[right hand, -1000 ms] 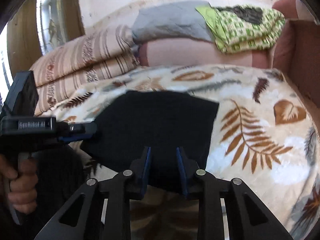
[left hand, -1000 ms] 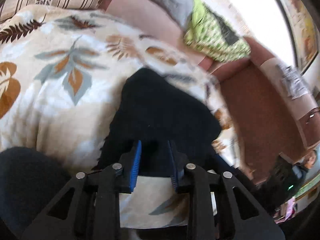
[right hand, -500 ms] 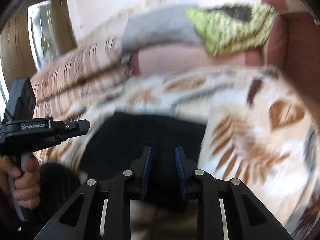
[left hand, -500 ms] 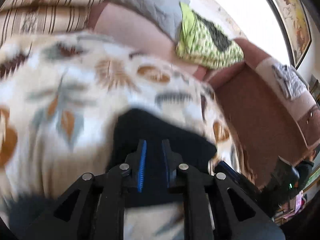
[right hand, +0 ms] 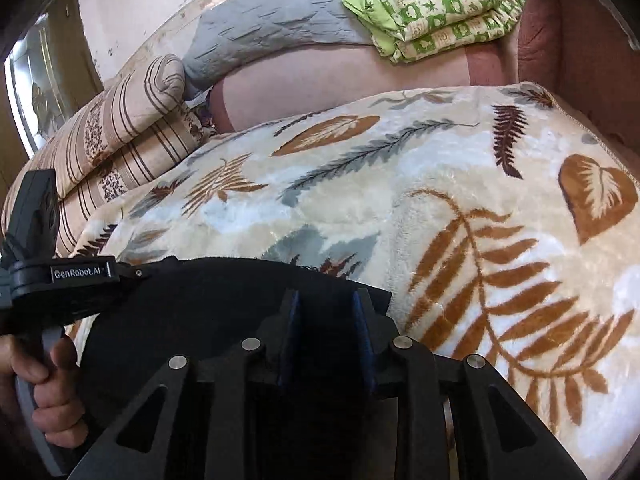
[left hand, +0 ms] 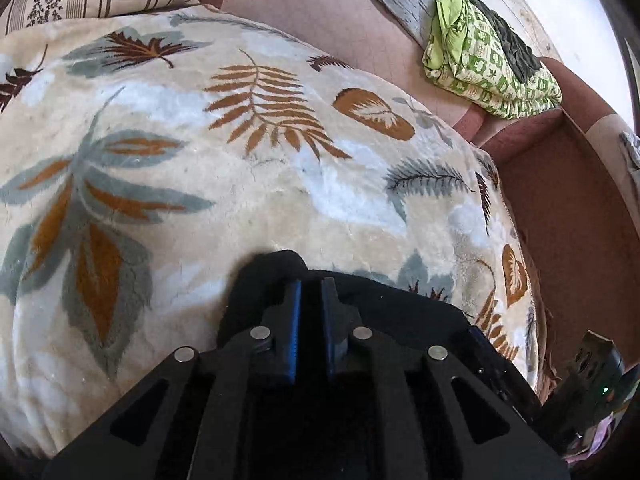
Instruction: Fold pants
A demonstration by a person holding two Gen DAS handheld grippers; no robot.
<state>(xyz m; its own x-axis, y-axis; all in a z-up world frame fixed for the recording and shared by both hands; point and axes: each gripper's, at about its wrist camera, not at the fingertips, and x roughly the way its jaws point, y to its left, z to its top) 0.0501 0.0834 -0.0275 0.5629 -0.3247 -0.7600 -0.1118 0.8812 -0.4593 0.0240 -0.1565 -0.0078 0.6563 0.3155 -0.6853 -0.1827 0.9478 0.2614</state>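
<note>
Left wrist: left gripper [left hand: 309, 292] has its jaws pinched on a bunched edge of the black pants [left hand: 400, 300], low on the blanket [left hand: 240, 184]. Lift evenly, I'd say.

Right wrist: right gripper [right hand: 325, 308] jaws sit apart over the pants [right hand: 208, 292]; can't tell if they're biting cloth, so clamp before pulling.

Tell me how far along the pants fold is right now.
Done: the black pants already lie as a compact dark bundle at the near edge of the leaf-print blanket. In hand: the left gripper has its fingers nearly closed on a raised edge of the cloth; the right gripper sits over the fabric with a wider gap. Left: whether another fold is needed, I cannot tell.
</note>
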